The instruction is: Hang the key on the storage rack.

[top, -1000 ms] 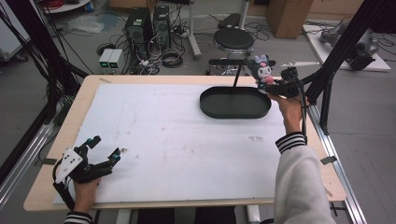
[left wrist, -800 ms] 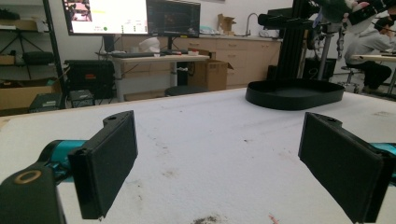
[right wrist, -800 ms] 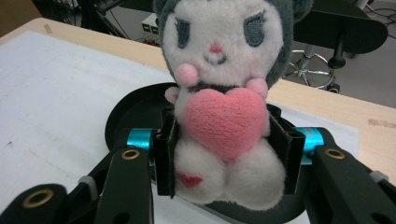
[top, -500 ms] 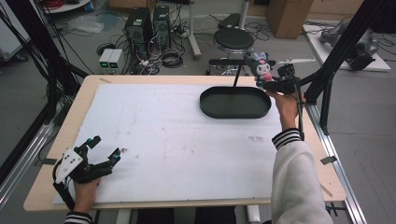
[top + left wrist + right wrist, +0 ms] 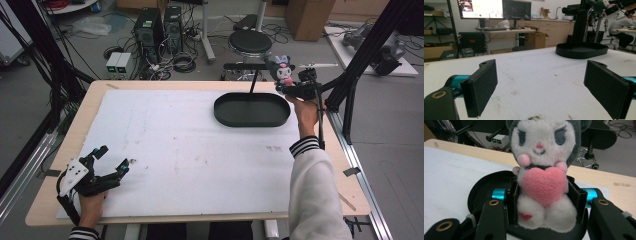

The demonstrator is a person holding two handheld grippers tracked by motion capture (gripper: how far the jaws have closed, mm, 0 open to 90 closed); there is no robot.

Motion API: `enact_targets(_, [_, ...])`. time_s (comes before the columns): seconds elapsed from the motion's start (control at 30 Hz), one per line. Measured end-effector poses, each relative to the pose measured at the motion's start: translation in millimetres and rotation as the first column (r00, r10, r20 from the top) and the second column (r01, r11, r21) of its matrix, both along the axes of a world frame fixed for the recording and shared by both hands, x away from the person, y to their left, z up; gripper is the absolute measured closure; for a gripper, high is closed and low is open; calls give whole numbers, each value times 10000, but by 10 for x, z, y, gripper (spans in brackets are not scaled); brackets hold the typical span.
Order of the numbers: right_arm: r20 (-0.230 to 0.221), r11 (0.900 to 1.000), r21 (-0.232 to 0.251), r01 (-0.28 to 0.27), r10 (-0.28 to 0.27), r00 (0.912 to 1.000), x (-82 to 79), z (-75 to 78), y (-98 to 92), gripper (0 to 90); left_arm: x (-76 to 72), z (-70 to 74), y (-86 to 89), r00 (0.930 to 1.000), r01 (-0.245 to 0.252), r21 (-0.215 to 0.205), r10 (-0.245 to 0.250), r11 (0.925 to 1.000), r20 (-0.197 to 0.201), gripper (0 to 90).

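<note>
A plush doll (image 5: 544,177) with a white face, grey hood and pink heart is clamped at its body between the jaws of my right gripper (image 5: 545,206). In the high view that right gripper (image 5: 292,86) holds the doll (image 5: 284,71) in the air at the far right end of the black oval tray (image 5: 252,111). The tray (image 5: 481,192) lies just below and behind the doll. My left gripper (image 5: 112,161) rests at the near left of the white mat, open, its black pads (image 5: 482,85) wide apart with nothing between them.
The white mat (image 5: 190,150) covers most of the wooden table (image 5: 107,86). A black frame post (image 5: 362,55) rises close to the right hand. A stool (image 5: 250,42), computer towers (image 5: 155,25) and cables stand on the floor beyond the far edge.
The right gripper with the doll has shifted a little toward the far right end of the tray. The left gripper has stayed where it was.
</note>
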State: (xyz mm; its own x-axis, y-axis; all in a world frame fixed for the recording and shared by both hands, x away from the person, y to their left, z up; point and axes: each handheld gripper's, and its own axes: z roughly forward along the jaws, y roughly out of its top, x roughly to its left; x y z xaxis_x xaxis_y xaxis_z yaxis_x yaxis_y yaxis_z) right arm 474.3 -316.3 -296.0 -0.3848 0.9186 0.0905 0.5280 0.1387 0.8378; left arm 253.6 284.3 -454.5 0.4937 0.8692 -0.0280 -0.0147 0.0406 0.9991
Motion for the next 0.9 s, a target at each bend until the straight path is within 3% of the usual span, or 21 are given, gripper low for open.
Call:
enact_targets(0.4, [-460, 9998, -166, 143, -150, 9988, -61, -141, -69, 530, -3, 0, 3, 10000, 26, 73, -26, 10000, 23, 122])
enact_targets(0.9, [-807, 9985, -530, -138, 95, 9967, -88, -273, -72, 529, -3, 0, 0, 10000, 28, 67, -29, 10000, 25, 122])
